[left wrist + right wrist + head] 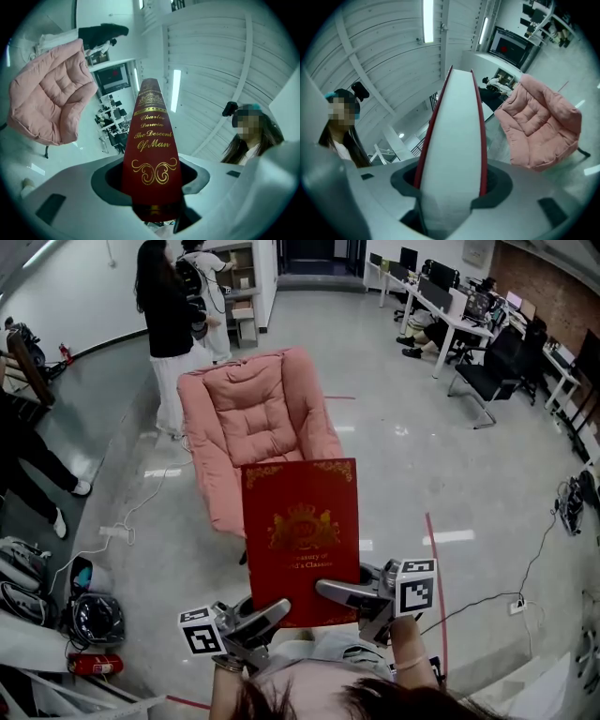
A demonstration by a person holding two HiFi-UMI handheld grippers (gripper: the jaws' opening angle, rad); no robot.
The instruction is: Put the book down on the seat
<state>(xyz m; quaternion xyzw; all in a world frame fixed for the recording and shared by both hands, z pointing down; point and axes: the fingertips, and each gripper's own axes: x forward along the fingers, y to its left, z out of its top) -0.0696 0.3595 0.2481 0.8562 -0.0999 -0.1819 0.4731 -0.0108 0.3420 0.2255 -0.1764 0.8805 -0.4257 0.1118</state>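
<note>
A thick red book (pixel 300 538) with gold print is held upright in front of me, just short of the pink cushioned seat (pixel 255 423). My left gripper (pixel 270 613) is shut on the book's lower left corner and my right gripper (pixel 330 590) on its lower right edge. In the left gripper view the red spine (pixel 151 154) fills the gap between the jaws, and the pink seat (pixel 49 91) lies off to the left. In the right gripper view the white page edge of the book (pixel 454 154) sits clamped between the jaws, with the pink seat (pixel 539 124) to the right.
Two people (pixel 173 324) stand behind the seat at the back left. Desks and office chairs (pixel 483 371) line the back right. Bags and a fire extinguisher (pixel 94 664) lie at the lower left, a white cable (pixel 122 521) runs over the floor, and red tape (pixel 434 568) marks it.
</note>
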